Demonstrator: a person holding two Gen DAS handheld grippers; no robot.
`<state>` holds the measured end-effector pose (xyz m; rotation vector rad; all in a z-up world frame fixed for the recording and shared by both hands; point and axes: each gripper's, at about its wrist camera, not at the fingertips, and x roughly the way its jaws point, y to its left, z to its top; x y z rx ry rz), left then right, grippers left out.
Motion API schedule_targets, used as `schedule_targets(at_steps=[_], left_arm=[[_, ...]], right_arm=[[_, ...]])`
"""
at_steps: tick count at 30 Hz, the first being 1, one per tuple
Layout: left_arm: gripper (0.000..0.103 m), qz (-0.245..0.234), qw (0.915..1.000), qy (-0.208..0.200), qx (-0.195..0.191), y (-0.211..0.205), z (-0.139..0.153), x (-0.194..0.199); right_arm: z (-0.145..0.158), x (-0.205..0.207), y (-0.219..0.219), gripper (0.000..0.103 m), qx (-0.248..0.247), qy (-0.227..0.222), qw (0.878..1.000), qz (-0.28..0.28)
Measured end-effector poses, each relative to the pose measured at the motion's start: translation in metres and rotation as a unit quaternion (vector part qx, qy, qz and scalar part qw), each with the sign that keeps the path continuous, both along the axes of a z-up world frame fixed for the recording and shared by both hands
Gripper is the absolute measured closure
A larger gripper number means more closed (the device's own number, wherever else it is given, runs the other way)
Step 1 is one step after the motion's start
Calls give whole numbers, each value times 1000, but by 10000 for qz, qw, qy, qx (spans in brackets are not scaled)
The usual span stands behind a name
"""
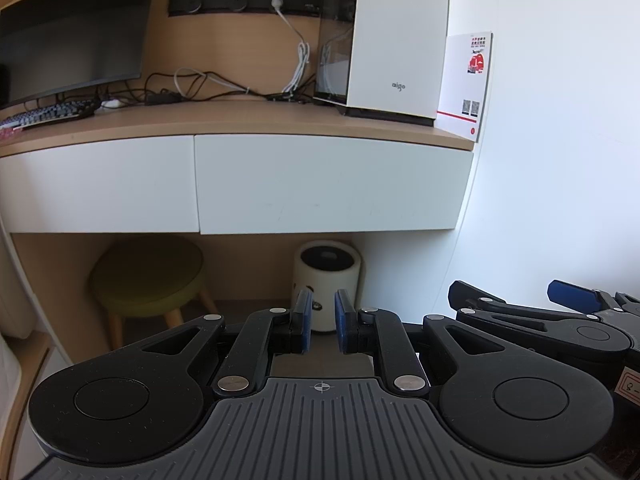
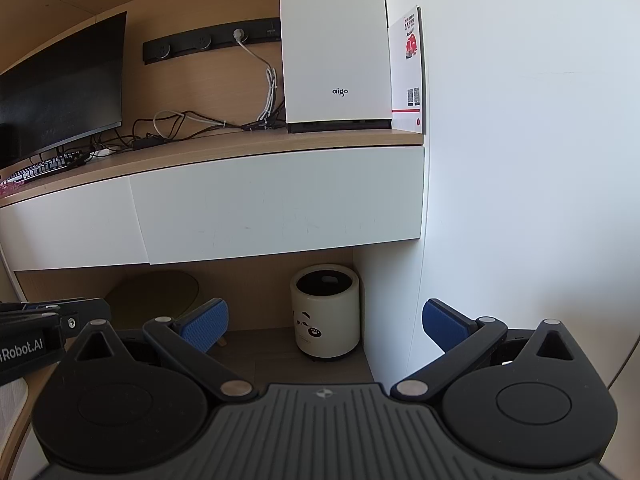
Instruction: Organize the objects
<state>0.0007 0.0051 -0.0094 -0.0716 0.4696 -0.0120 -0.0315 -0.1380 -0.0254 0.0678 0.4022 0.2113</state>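
Note:
My left gripper (image 1: 323, 304) is held in front of a wooden desk (image 1: 240, 124), its blue pads nearly together with nothing between them. My right gripper (image 2: 325, 312) is wide open and empty, and it also shows beside the left one at the lower right of the left wrist view (image 1: 520, 296). Both point toward the space under the desk, where a cream round bin (image 2: 325, 312) with a panda print stands on the floor. On the desk lie a keyboard (image 1: 48, 114), a tangle of cables (image 1: 192, 84) and a white card with red print (image 1: 466, 84).
A white aigo computer case (image 2: 336, 44) stands at the desk's right end, a dark monitor (image 1: 72, 32) at the left. Two white drawer fronts (image 1: 320, 184) hang below the desktop. A green stool (image 1: 148, 276) sits under the desk. A white wall (image 2: 520, 160) closes the right side.

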Motion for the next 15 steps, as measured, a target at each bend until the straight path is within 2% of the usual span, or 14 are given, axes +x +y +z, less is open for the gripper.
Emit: schedule_targets(at_steps=[15], left_arm=[[88, 37, 9998, 114, -149, 12, -6, 11]], right_arm=[[-1, 7, 4, 0, -71, 63, 9999, 34]])
